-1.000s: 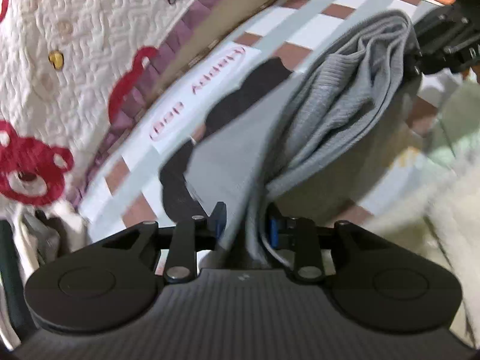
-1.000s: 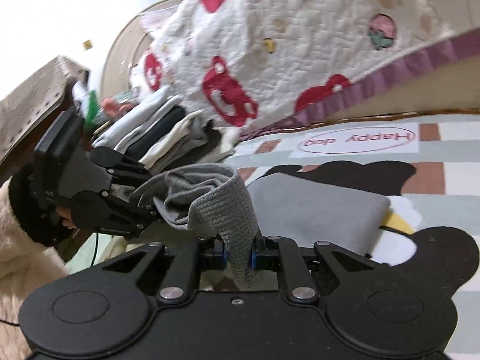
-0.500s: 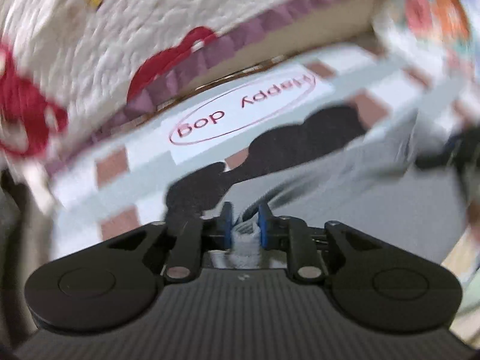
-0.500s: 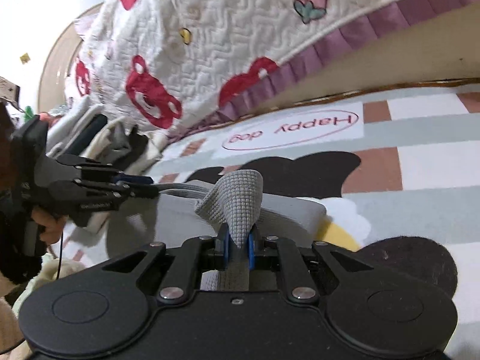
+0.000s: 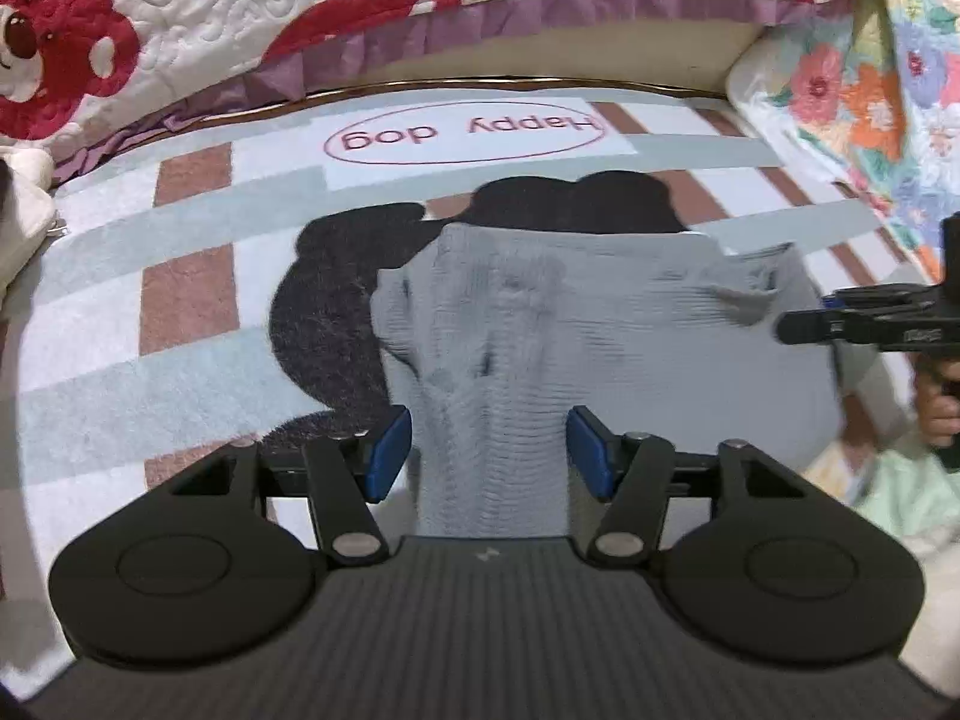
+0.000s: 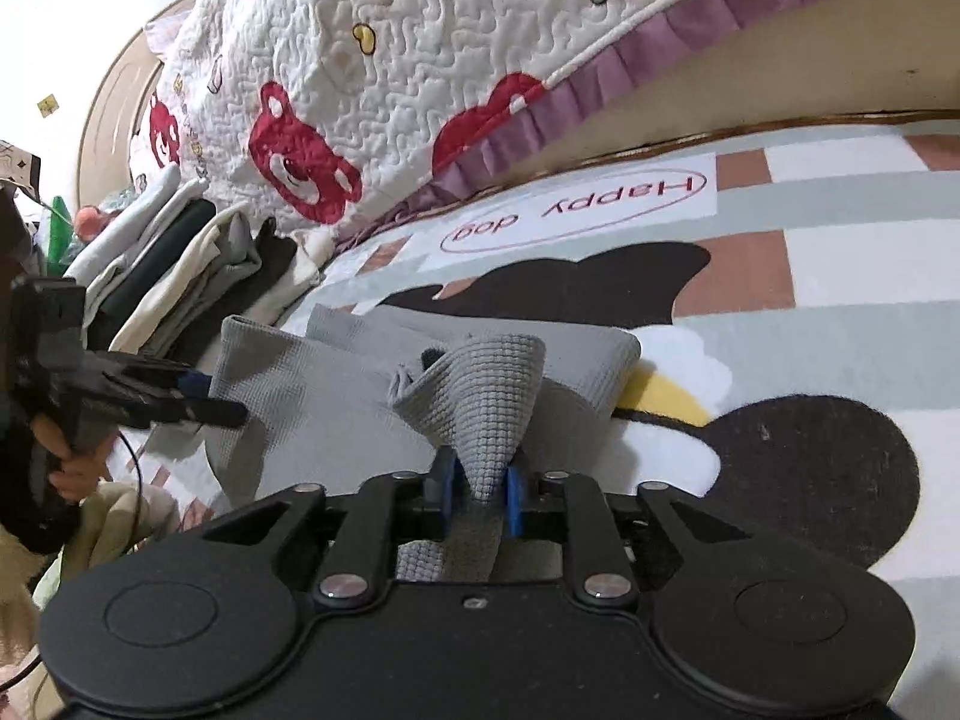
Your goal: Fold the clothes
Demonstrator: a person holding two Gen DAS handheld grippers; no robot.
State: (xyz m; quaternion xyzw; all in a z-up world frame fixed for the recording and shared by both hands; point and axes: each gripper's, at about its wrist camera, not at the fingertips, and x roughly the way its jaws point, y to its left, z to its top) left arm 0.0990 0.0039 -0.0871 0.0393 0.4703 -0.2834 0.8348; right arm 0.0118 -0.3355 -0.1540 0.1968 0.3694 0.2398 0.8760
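Lowered since a second ago: grey knit garment (image 5: 600, 324), then bunched and hanging between the two grippers, now spread flat on the rug (image 5: 180, 312), over the black dog shape printed on it.

Edges and room: bed with quilted bear-print cover (image 6: 420, 60) runs along the far side; its purple frill hangs close to the rug's far edge. Floral quilt (image 5: 870, 90) bounds the far right corner in the left wrist view. Open rug shows to the left of the garment and between it and the bed.

Stack of folded clothes (image 6: 180, 252) lies at the left, against the bed, near the garment's left edge.

Left hand-held gripper (image 5: 489, 450): blue pads stand apart on either side of a raised fold of the knit, not pressing it; jaws closing.

Right hand-held gripper (image 6: 477, 492): pads pinch a puckered peak of the knit at the near right edge, lifting it a little off the flat layer; jaws opening. A hand (image 5: 942, 414) grips its handle.
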